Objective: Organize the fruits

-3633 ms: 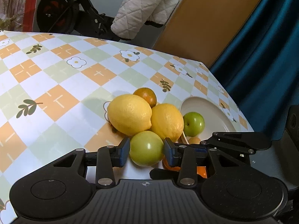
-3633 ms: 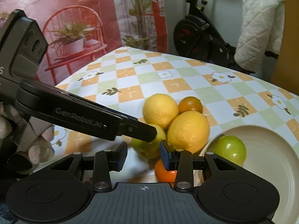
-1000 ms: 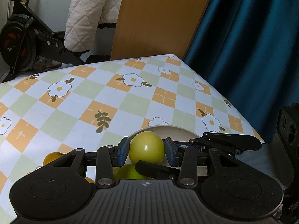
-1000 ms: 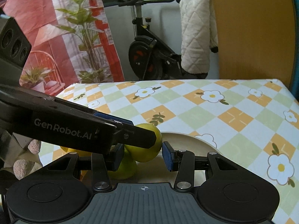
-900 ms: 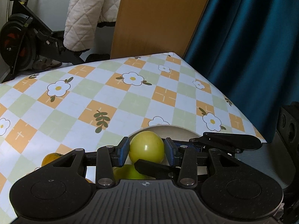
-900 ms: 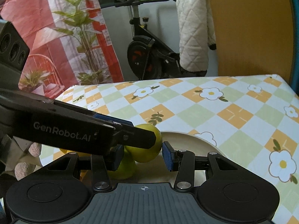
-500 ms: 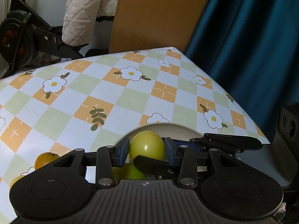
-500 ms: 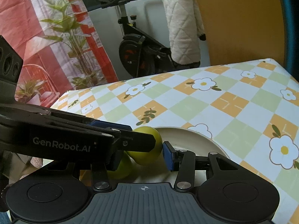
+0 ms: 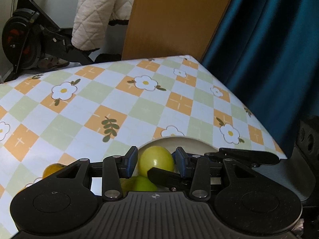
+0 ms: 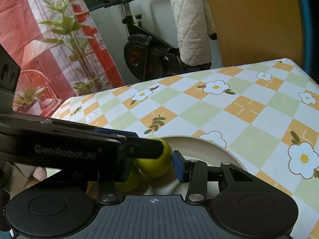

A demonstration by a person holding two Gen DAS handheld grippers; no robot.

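My left gripper [image 9: 156,163] stands over the near edge of the cream plate [image 9: 191,141] with a yellow-green apple [image 9: 155,160] between its blue pads; small gaps show on both sides of the fruit. In the right wrist view the same apple [image 10: 157,165] sits on the plate [image 10: 211,145], with the left gripper's finger [image 10: 99,145] across it. A second green apple [image 9: 142,183] lies just below it, also in the right wrist view [image 10: 129,181]. My right gripper [image 10: 152,167] is open and empty, its pads either side of the apples.
An orange fruit [image 9: 52,168] lies on the checked flower tablecloth [image 9: 139,103] at the left. The table's right edge [image 9: 259,119] runs along a dark blue curtain. An exercise bike, a quilted jacket and a wooden panel stand beyond the far edge.
My left gripper carried the yellow-green apple from the fruit pile to the plate, lowered it beside the other green apple, and its pads have now parted slightly from it.
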